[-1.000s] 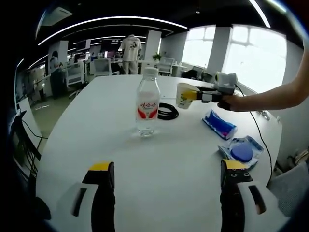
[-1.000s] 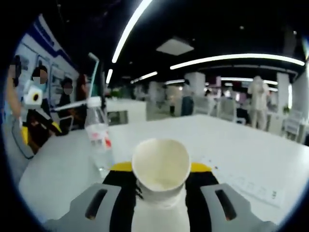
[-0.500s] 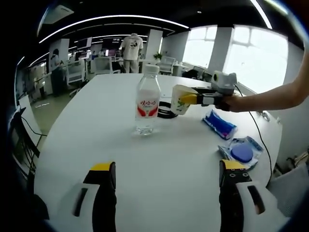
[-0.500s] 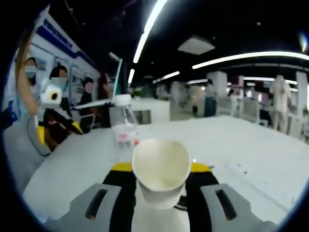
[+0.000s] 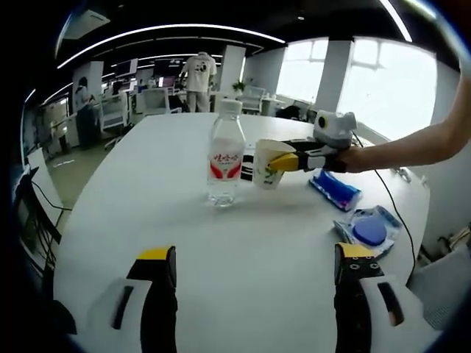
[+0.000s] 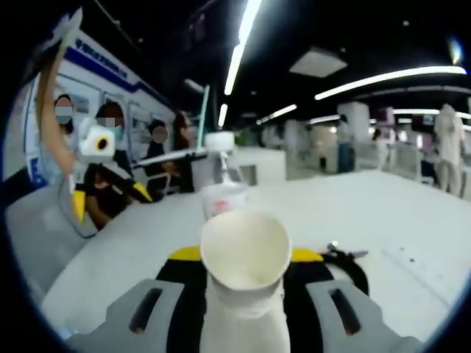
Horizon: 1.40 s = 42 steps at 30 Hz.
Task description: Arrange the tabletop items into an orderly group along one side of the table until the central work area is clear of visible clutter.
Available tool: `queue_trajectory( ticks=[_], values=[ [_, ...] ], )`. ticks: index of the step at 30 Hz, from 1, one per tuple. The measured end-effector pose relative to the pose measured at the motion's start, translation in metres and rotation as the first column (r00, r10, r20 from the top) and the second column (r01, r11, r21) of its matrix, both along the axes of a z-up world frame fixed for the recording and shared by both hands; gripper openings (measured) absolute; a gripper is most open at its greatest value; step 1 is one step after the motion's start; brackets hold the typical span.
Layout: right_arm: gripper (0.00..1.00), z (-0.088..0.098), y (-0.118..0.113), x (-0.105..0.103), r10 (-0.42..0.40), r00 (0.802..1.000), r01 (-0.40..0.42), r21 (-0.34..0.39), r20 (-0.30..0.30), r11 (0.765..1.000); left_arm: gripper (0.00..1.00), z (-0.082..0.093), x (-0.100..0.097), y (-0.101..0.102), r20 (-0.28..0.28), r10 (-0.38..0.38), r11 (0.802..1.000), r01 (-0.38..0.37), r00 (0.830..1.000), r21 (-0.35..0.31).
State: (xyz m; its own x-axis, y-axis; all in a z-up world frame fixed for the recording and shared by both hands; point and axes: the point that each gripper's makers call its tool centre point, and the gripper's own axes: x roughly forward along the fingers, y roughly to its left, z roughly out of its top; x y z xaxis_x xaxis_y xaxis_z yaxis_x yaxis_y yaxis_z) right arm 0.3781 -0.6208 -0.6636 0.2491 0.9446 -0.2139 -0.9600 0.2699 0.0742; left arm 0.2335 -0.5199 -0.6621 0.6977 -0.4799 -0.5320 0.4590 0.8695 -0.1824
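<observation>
As it nears the water bottle (image 5: 225, 153), right gripper (image 5: 288, 161) clamping paper cup (image 5: 266, 163), now closer.

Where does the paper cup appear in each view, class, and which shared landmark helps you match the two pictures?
Left gripper view: the paper cup sits right of centre, held sideways by the right claw, just right of the water bottle.
Right gripper view: the cup is at bottom centre, mouth towards the camera, between that claw's jaws.
Shared landmark: the water bottle, close beside the cup.
</observation>
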Motion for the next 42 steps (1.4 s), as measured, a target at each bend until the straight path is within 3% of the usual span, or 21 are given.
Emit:
queue_trajectory(
  ticks=[16, 29, 42],
  values=[
    [0.37, -0.013, 0.006, -0.002, 0.021, 0.999, -0.021, 0.009, -0.03, 1.0, 0.87, -0.002, -0.001, 0.005, -0.006, 0.016, 1.0, -0.016, 1.0, 0.002],
    [0.37, -0.021, 0.004, -0.003, 0.034, 0.999, -0.034, -0.005, -0.023, 0.999, 0.87, -0.005, 0.001, 0.007, -0.011, 0.019, 1.0, -0.019, 1.0, 0.003],
    [0.44, -0.025, 0.0, -0.002, 0.018, 0.999, -0.019, -0.007, -0.05, 1.0, 0.91, -0.004, 0.002, 0.009, -0.007, 0.022, 1.0, -0.022, 1.0, 0.003]
  ],
)
